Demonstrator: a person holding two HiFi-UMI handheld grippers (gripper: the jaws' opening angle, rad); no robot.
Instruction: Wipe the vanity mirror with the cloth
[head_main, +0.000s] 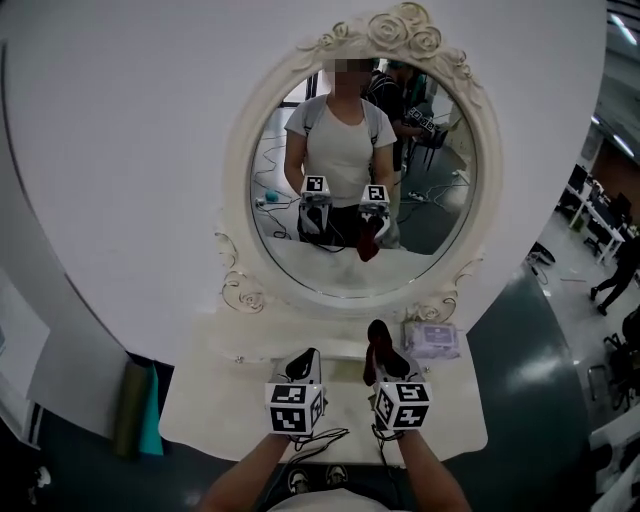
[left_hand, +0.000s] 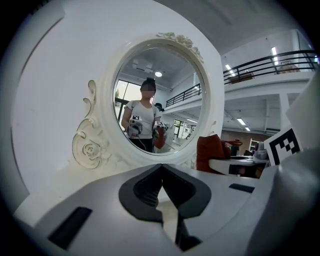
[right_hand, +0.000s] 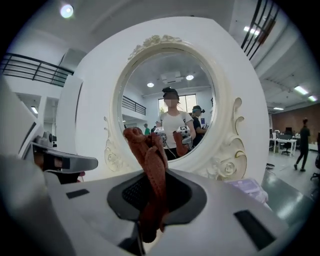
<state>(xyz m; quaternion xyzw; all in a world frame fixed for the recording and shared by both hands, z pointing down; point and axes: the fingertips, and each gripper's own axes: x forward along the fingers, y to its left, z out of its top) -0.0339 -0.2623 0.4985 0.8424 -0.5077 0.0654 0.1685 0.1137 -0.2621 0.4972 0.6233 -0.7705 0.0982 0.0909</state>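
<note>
An oval vanity mirror (head_main: 362, 170) in an ornate cream frame stands on a white vanity top (head_main: 215, 400); it fills the upper middle of the left gripper view (left_hand: 159, 100) and the right gripper view (right_hand: 170, 105). My right gripper (head_main: 378, 352) is shut on a rust-red cloth (head_main: 381, 345), which sticks up between its jaws (right_hand: 150, 165) below the glass. My left gripper (head_main: 302, 365) hangs beside it over the vanity top, its jaws shut with nothing in them (left_hand: 161, 192). Both grippers sit short of the glass. The mirror reflects the person and both grippers.
A pack of wipes (head_main: 432, 339) lies on the vanity top at the right, near the frame's foot. A rolled green and teal mat (head_main: 138, 405) leans at the lower left. The floor drops away to the right, where a person (head_main: 620, 275) walks among desks.
</note>
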